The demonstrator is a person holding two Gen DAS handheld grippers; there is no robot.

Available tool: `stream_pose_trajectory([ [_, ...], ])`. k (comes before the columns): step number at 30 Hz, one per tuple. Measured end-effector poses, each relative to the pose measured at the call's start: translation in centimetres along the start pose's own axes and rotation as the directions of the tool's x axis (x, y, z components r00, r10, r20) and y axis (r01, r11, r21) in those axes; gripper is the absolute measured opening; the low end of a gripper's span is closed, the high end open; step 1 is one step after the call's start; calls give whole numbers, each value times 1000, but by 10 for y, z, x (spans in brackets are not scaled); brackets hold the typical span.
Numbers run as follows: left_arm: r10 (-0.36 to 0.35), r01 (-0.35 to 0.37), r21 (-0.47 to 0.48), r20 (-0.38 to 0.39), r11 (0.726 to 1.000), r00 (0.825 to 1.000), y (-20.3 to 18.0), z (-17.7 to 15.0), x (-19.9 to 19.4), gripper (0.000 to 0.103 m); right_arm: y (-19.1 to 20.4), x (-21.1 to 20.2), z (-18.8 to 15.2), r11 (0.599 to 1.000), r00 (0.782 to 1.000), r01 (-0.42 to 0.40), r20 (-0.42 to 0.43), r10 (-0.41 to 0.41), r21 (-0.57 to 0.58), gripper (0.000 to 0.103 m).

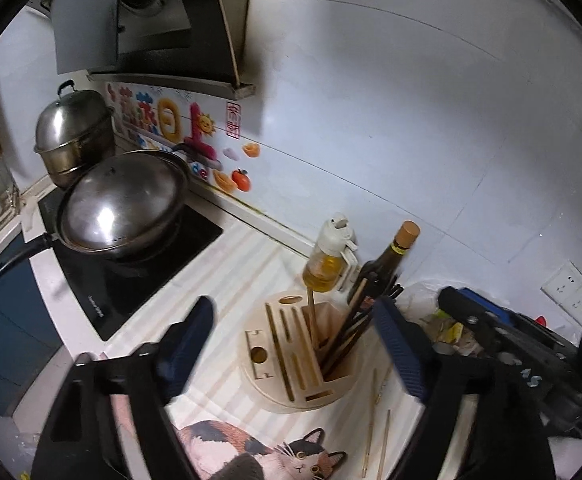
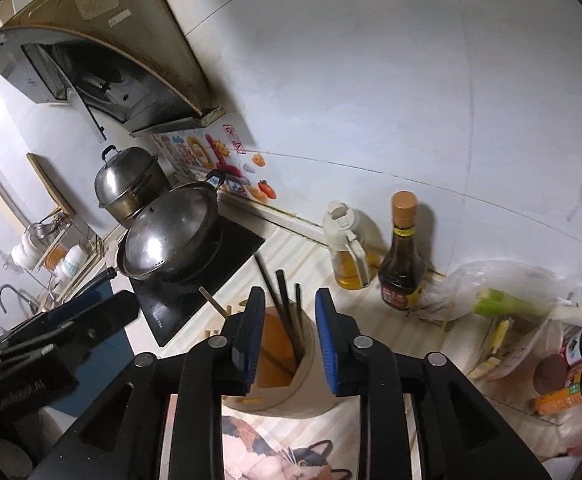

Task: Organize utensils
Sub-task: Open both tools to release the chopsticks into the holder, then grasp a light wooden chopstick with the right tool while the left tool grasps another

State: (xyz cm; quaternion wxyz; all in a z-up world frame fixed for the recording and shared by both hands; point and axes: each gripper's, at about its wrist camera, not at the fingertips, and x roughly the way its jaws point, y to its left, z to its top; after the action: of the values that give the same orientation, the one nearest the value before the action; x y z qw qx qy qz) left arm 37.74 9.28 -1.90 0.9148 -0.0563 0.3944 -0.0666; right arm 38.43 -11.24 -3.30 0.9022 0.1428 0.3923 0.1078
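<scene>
A round pale wooden utensil holder (image 1: 291, 364) with knife slots and an open bin stands on the striped counter. Several dark chopsticks (image 1: 351, 328) and one light one lean in its bin; they also show in the right wrist view (image 2: 287, 312). Two light wooden chopsticks (image 1: 375, 440) lie on the counter right of the holder. My left gripper (image 1: 295, 344) is open and empty, its fingers either side of the holder. My right gripper (image 2: 289, 332) is open and empty, just above the holder (image 2: 283, 376). The right gripper also shows in the left wrist view (image 1: 491, 332).
An oil bottle (image 2: 347, 248) and a dark sauce bottle (image 2: 401, 256) stand behind the holder by the wall. A lidded wok (image 1: 123, 204) sits on the black cooktop (image 1: 139, 280), a steel pot (image 1: 73, 132) behind. Plastic bags with groceries (image 2: 511, 312) lie right. A cat mat (image 1: 259, 452) lies in front.
</scene>
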Motion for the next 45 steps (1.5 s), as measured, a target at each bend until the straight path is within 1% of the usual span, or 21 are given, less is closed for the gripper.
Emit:
stream_pose_trajectory([
  [1,1,-1,-3,6,1000,1000,1,-1,-2,97,-3,-5,-2,1000,1000,-5,3,5,7,42],
  [4,20,-20,-3,24,1000,1000,1,-7,-8,99,-12,-16,-8,1000,1000,6,12,-6,21,53],
  [7,57,-57,9,39,998,998,-1,-16,-11,103,-25,-28,-18,999,1000,23,15,-24,46,55],
  [10,87,-88,17,63,996,994,-4,-29,-12,103,-42,-37,-33,995,999,51,9,-52,81,64],
  [11,90,-91,14,64,996,994,-4,-35,-12,103,-49,-39,-40,994,998,63,1,-64,94,67],
  [16,121,-122,18,26,992,992,-5,-75,0,103,-90,-35,-82,980,990,134,-49,-128,148,70],
  [18,130,-129,37,-8,991,992,-9,-94,12,103,-108,-22,-107,971,982,177,-99,-163,158,70],
  [20,144,-141,59,-59,988,988,-12,-117,29,103,-125,-5,-131,964,972,195,-162,-167,179,70],
  [22,157,-148,81,-132,986,979,-16,-141,51,103,-139,19,-158,957,954,214,-251,-161,198,70],
  [24,176,-161,91,-195,983,965,-16,-164,74,103,-150,45,-186,951,928,232,-340,-153,206,69],
  [26,202,-181,106,-240,978,950,-17,-183,90,103,-156,67,-207,949,902,249,-402,-155,194,62],
  [27,210,-187,113,-261,976,942,-17,-192,98,103,-159,79,-218,947,885,260,-438,-156,188,55],
  [29,236,-204,134,-299,970,925,-19,-208,112,103,-161,95,-235,948,864,264,-481,-151,178,51],
  [31,254,-213,156,-326,964,910,-21,-222,122,103,-159,109,-246,951,846,273,-508,-163,148,47],
  [32,261,-215,167,-339,962,904,-22,-228,126,103,-158,113,-248,952,841,274,-514,-166,140,45],
  [35,279,-222,192,-357,956,892,-26,-238,134,103,-153,127,-259,955,820,278,-544,-180,102,28],
  [36,280,-220,201,-361,955,889,-29,-239,136,103,-153,130,-264,953,803,292,-561,-200,78,15],
  [37,281,-216,211,-363,953,888,-32,-239,139,103,-151,128,-265,952,807,304,-543,-233,43,9],
  [40,275,-193,243,-373,951,886,-46,-241,148,103,-158,122,-268,948,798,317,-549,-249,30,7],
  [43,232,-139,257,-379,956,896,-67,-240,158,103,-181,107,-271,928,779,369,-559,-284,43,7],
  [45,193,-92,260,-396,961,898,-85,-241,168,102,-196,97,-273,918,770,393,-567,-292,61,7],
])
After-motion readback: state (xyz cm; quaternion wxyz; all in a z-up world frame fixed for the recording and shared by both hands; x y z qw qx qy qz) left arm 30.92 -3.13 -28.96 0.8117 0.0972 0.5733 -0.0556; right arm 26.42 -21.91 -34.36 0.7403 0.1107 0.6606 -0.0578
